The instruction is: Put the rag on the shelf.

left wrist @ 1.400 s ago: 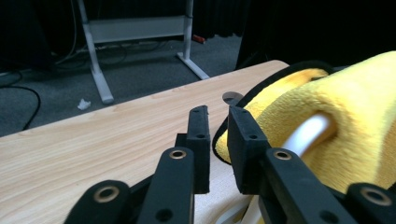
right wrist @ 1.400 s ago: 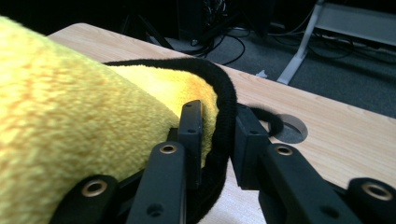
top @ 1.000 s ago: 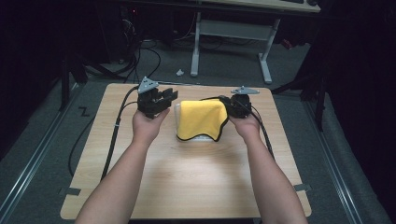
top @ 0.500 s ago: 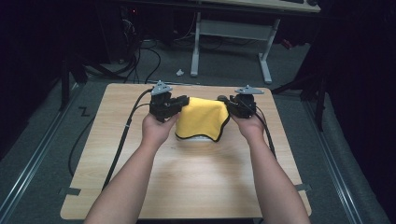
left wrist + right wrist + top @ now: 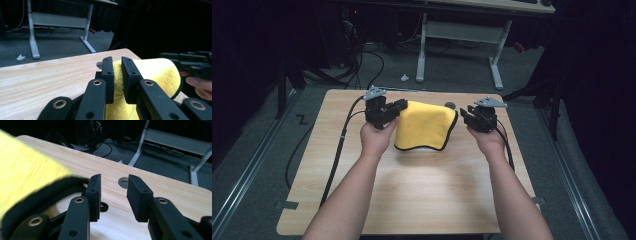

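Now: left tool pinches the yellow cloth, right tool stands free

We see a pale wooden counter (image 5: 422, 200) with rounded corners, its near half bare and broad. Both forearms reach forward from the near edge, hands level and apart at the far half. Between them lies the yellow cloth (image 5: 424, 125), a plush, nubby towel with a dark bound edge, draped in a rounded mound over something pale beneath. Our left tool (image 5: 117, 75) has its jaws drawn narrow, pads pressing a fold at the cloth's left side. Our right tool (image 5: 112, 195) sits just beside the cloth's right edge, its jaws having just been opening, nothing between them. A small round hole (image 5: 123, 181) marks the counter beyond.
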Action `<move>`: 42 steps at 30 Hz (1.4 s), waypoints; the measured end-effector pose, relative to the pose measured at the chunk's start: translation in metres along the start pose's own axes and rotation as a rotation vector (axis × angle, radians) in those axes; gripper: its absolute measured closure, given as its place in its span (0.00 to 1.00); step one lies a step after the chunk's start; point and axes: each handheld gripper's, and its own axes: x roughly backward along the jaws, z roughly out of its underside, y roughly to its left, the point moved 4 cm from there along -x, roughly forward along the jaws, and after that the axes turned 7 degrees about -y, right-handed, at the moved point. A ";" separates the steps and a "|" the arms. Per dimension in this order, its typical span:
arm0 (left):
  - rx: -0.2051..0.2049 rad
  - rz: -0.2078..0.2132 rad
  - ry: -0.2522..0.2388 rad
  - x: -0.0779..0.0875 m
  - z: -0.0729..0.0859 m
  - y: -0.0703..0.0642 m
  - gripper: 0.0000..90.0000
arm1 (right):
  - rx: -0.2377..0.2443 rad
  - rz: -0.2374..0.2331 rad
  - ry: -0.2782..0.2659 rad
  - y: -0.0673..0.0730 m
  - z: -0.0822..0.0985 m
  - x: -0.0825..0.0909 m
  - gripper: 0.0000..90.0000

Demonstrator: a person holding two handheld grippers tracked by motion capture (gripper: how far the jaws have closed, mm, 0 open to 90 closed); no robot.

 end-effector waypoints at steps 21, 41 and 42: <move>0.007 -0.008 -0.019 0.025 0.014 0.009 0.49 | 0.060 -0.023 -0.003 0.024 0.024 0.033 0.63; -0.126 -0.007 0.154 0.106 0.143 0.009 0.47 | 0.110 -0.037 -0.001 0.055 0.106 0.075 0.61; -0.129 -0.003 0.177 0.110 0.150 0.010 0.47 | 0.107 -0.037 -0.001 0.057 0.111 0.078 0.61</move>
